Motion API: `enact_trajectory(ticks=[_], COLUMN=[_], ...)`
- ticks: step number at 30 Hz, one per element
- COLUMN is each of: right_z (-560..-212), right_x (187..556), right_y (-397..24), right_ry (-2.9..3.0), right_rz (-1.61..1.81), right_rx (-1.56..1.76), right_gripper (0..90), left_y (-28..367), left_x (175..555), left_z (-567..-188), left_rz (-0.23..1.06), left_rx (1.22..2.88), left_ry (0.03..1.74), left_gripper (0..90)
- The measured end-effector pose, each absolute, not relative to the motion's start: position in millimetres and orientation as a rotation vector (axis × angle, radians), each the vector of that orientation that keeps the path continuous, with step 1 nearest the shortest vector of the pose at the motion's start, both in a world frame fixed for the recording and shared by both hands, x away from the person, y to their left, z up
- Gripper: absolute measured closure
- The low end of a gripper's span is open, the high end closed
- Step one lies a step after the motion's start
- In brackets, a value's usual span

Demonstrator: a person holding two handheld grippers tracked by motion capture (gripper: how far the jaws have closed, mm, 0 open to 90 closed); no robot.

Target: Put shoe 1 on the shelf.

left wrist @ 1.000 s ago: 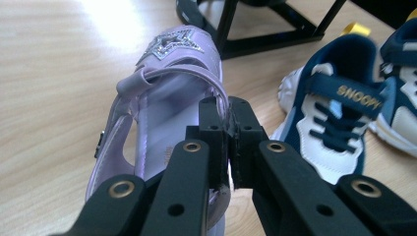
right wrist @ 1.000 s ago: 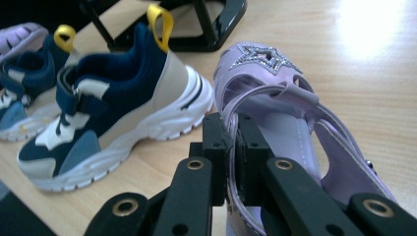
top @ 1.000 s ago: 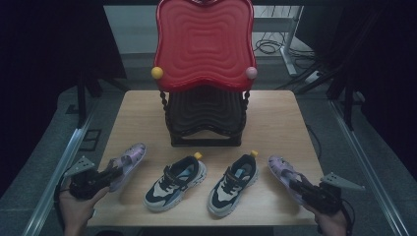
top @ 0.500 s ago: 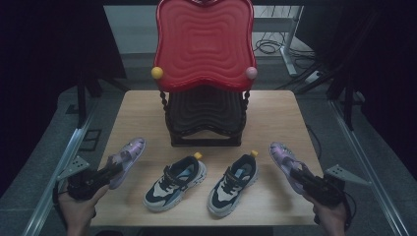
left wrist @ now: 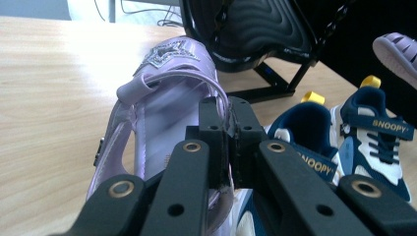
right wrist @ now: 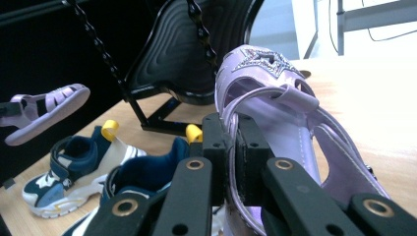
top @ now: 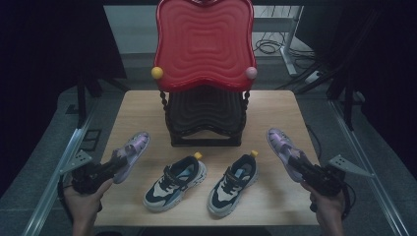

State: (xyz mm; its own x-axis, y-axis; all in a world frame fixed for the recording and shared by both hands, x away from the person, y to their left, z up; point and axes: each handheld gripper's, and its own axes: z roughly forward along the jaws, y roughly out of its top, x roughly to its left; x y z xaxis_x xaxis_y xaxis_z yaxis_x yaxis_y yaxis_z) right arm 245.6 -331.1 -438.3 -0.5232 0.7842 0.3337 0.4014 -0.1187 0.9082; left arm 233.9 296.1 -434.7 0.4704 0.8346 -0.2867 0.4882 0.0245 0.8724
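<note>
My left gripper is shut on the heel strap of a purple sandal, which it holds tilted above the table's left front. In the left gripper view the jaws pinch that strap, with the sandal stretching away from the gripper. My right gripper is shut on the heel strap of the matching purple sandal, held up over the right side of the table. In the right gripper view the right gripper clamps the strap of its star-decorated sandal.
Two navy and white sneakers lie side by side at the front middle of the wooden table. Behind them stands a black stand with a tall red wavy back. The table's edges lie close beside both hands.
The right gripper has risen and carried its purple sandal farther from the table's front edge. The left gripper and its sandal have barely shifted.
</note>
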Motion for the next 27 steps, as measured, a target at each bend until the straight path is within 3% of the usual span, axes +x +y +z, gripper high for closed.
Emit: enact_trajectory(ticks=[8, 27], right_z=[-430, -427], right_x=[248, 251], right_y=[-327, -296], right_ry=[1.804, 1.869], right_rz=[1.709, 1.693], right_rx=[1.278, 1.223], right_gripper=[85.2, 85.0], left_y=[294, 263], left_x=[237, 226], left_z=[-427, -415], left_rz=[0.397, 0.388], left_rx=[1.578, 1.647], left_ry=[1.147, 1.044], left_gripper=[86.7, 86.6])
